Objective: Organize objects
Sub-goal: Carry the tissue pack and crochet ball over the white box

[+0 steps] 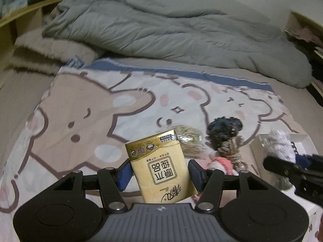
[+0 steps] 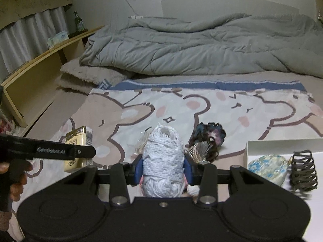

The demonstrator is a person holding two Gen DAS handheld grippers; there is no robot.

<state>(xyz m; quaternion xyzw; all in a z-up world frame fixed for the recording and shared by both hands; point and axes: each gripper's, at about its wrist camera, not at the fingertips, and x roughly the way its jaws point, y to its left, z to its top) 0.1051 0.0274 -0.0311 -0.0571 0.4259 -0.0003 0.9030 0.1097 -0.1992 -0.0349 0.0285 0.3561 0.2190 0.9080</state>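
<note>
in the left wrist view we carry a yellow tissue pack in our left gripper, its jaws half closed with the blue pads pressing both sides of the pack, which stands upright and a little tilted above the cartoon-bear blanket. beyond the pack lie a dark scrunchie and a heap of hair ties on the blanket; a white box sits at the right edge, partly hidden by our other tool. we judge the step as a carry: the pack is lifted clear and not yet placed. the grey duvet walls off the far side, while the blanket to the left is bare and open.

in the right wrist view our right gripper holds a white lace scrunchie, jaws narrowed on it from both sides. the white box lies just right of the gripper, already holding a floral pouch and a dark claw clip. we judge the next move calls for a short swing right over the box's near wall, then a release into the free space at the back. the tissue pack shows at the left behind the left gripper's black body, well apart from the box.
</note>
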